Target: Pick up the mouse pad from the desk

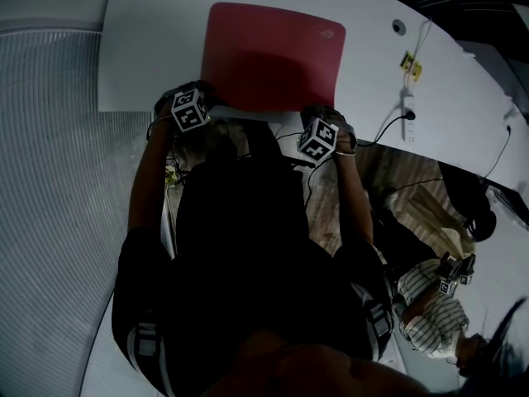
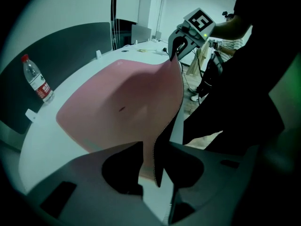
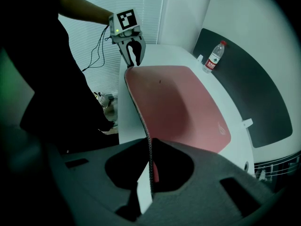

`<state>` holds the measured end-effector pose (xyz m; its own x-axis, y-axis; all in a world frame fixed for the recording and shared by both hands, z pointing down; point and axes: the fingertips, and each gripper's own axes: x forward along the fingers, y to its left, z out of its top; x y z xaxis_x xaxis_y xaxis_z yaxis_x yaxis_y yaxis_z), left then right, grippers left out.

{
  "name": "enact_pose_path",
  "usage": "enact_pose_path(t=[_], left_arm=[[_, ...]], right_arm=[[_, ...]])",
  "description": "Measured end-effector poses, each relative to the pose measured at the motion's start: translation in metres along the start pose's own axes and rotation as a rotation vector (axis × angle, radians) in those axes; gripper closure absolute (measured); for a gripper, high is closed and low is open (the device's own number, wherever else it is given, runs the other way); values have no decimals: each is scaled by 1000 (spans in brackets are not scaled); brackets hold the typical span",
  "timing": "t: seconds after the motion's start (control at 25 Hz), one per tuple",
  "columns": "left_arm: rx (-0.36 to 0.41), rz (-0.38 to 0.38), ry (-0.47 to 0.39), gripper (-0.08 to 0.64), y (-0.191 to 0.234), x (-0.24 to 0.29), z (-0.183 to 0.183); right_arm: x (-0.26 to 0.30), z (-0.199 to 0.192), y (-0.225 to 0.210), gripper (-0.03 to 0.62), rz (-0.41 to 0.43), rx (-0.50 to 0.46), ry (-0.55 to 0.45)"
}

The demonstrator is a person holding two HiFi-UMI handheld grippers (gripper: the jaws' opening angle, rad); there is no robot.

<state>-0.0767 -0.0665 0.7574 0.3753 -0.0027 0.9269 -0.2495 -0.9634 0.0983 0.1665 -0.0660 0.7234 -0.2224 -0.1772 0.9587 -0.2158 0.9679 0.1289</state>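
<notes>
– Head view first: where does the red mouse pad [image 1: 273,52] lie?
– On the white worktop [image 1: 149,48]. Its far part lies flat, and its near edge curls up at the worktop's near rim, between the two tools. A small logo [image 1: 329,31] sits in its far right corner.
– And the right tool [image 3: 149,173]?
– The right gripper view shows its jaws closed on the pad's near right corner, with the stitched edge pinched between them.
– The left tool [image 2: 156,171]?
– The left gripper view shows its jaws apart. The pad's near left corner stands upright between them, with a dark gap toward one jaw, so they do not clamp it.
– Anything else on the worktop?
– A water bottle [image 2: 37,81] with a red label stands at the far side, well apart from the pad, in front of a dark panel [image 2: 70,46].
</notes>
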Motion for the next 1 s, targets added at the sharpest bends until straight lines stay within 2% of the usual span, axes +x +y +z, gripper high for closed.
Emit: enact_pose_path(t=[0.28,0.4,0.8,1.0], left_arm=[[13,-129,32,470,-31,14,-15],[6,-155,31,523,-44,16,-18],[20,-85,-12,545,-44,13,-17],[23,-5,-48,546,-35,0,-10]], right_arm=[[0,2,1,578,7,22,-7],[-2,3,3,578,13,28,-11],[-4,2,0,578,-8,28,-3],[-8,6,-7,578,-33,31,-10]])
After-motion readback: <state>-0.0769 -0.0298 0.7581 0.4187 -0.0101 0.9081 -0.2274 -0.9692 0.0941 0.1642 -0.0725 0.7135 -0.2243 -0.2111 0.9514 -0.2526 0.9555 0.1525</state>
